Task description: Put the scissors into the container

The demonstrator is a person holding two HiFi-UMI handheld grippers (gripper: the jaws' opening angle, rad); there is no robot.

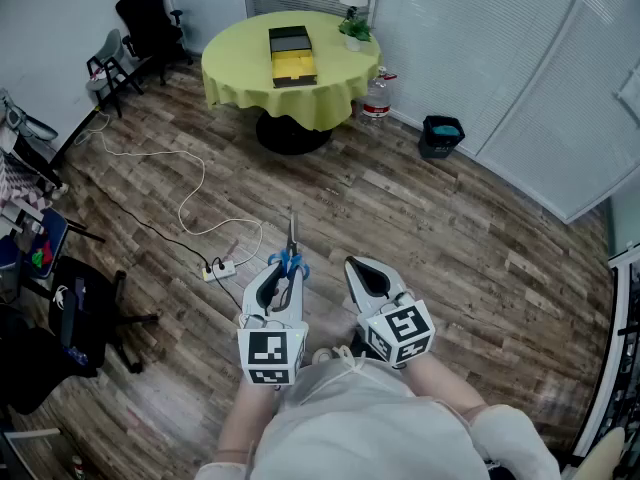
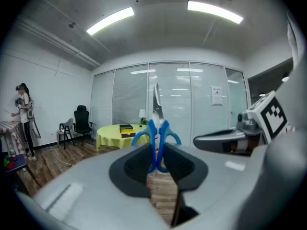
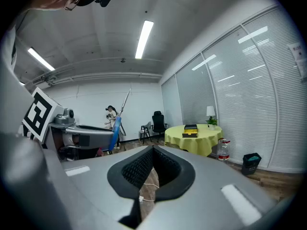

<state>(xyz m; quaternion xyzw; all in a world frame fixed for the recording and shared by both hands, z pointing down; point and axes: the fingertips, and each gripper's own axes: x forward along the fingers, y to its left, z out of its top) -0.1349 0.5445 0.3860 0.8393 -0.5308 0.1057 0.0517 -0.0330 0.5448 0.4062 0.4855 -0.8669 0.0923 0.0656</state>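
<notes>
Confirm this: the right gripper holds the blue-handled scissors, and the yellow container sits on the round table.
Not right. It is the left gripper that holds the blue-handled scissors, as the left gripper view shows; the right gripper has nothing between its jaws. The yellow container does sit on the round table.

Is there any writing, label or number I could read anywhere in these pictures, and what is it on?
Nothing here can be read.
Paper sign on the glass wall: print too small to read.
Red label on the water bottle: blurred.
Square markers: black-and-white patterns, no letters.
</notes>
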